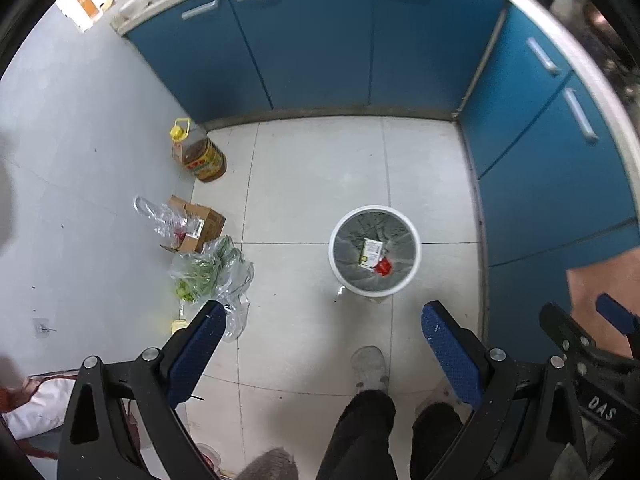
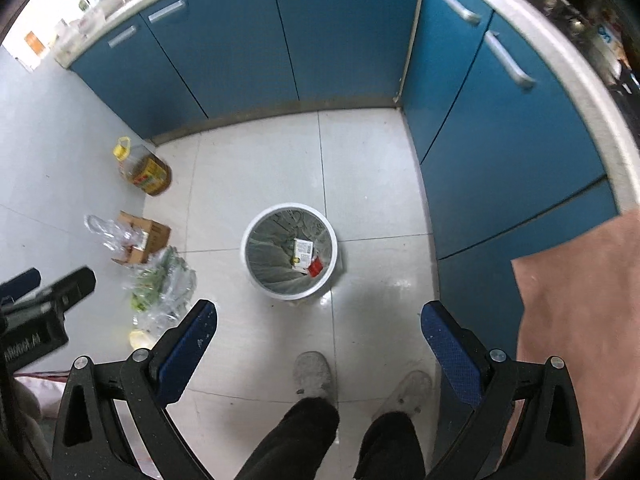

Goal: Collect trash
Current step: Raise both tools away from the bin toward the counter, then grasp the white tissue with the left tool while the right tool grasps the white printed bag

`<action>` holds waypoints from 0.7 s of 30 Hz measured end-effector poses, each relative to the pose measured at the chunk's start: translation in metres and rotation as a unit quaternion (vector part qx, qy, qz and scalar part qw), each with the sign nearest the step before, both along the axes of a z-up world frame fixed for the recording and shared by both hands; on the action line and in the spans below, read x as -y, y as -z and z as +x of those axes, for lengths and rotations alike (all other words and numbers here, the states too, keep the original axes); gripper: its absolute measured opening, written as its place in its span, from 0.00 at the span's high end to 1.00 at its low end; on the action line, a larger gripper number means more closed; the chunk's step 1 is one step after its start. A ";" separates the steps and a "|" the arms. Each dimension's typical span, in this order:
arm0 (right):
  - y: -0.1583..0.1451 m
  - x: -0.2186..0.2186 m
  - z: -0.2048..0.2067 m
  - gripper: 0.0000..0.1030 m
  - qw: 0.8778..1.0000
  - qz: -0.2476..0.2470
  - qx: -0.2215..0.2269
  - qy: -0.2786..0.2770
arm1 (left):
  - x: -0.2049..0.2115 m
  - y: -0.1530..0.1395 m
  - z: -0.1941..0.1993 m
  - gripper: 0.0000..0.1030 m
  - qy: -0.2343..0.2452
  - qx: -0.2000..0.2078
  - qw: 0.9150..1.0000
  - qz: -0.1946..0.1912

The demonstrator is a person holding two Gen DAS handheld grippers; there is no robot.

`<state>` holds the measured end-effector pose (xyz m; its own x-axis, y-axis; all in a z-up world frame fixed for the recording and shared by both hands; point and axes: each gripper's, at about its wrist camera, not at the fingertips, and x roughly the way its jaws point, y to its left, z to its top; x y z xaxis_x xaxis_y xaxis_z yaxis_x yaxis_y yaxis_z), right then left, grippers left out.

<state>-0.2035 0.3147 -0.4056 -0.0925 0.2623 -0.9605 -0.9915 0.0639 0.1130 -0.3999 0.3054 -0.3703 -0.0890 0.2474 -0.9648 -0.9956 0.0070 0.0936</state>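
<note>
The white trash bin stands upright on the tiled floor in the corner of the blue cabinets; inside its grey liner lie a small white carton and, touching it, a red wrapper. Well to the bin's left, along the wall, sit a clear plastic bag of green vegetables, an opened cardboard box with crumpled clear plastic against it, and an upright cooking-oil jug.

The left gripper and the right gripper hang high above the floor, both spread wide and carrying nothing. The person's shoes stand just short of the bin.

This looks like a pause between pickups. Whether the floor items count as trash is unclear; the next move would likely call for lowering a gripper toward a loose piece and pinching thin plastic firmly.
</note>
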 end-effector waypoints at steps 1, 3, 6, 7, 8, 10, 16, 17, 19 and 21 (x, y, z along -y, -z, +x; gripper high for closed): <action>-0.010 0.004 0.002 0.00 1.000 0.003 -0.004 0.001 | 0.005 -0.011 0.004 0.03 0.003 0.000 1.000 0.003; -0.032 0.013 0.008 0.00 1.000 0.012 -0.012 0.001 | 0.014 -0.032 0.010 0.03 0.005 0.002 1.000 0.010; -0.062 0.026 0.021 0.00 0.999 0.025 -0.032 0.005 | 0.025 -0.061 0.023 0.03 0.005 0.000 1.000 0.026; -0.074 0.030 0.028 0.00 0.999 0.029 -0.043 0.009 | 0.027 -0.069 0.029 0.03 0.005 -0.003 0.999 0.032; -0.085 0.035 0.038 0.00 0.998 0.034 -0.057 0.017 | 0.029 -0.079 0.036 0.03 0.008 -0.002 0.999 0.041; -0.104 0.042 0.058 0.00 0.995 0.042 -0.085 0.035 | 0.033 -0.100 0.056 0.03 0.016 0.002 0.998 0.060; -0.159 0.082 0.170 0.00 0.981 0.080 -0.110 0.140 | 0.036 -0.140 0.159 0.03 0.082 0.001 0.992 0.094; -0.166 0.094 0.198 0.00 0.977 0.084 -0.105 0.168 | 0.036 -0.140 0.178 0.03 0.094 0.001 0.991 0.095; -0.172 0.121 0.258 0.00 0.966 0.084 -0.094 0.227 | 0.040 -0.138 0.230 0.03 0.129 0.001 0.988 0.091; -0.170 0.145 0.310 0.00 0.954 0.076 -0.073 0.280 | 0.046 -0.131 0.279 0.03 0.160 0.001 0.984 0.078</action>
<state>0.1061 0.1694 -0.2358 -0.0261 0.4448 -0.8953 -0.7793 0.5519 0.2969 -0.1213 0.2593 -0.2396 0.0200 0.4067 -0.9133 -0.9451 0.3058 0.1155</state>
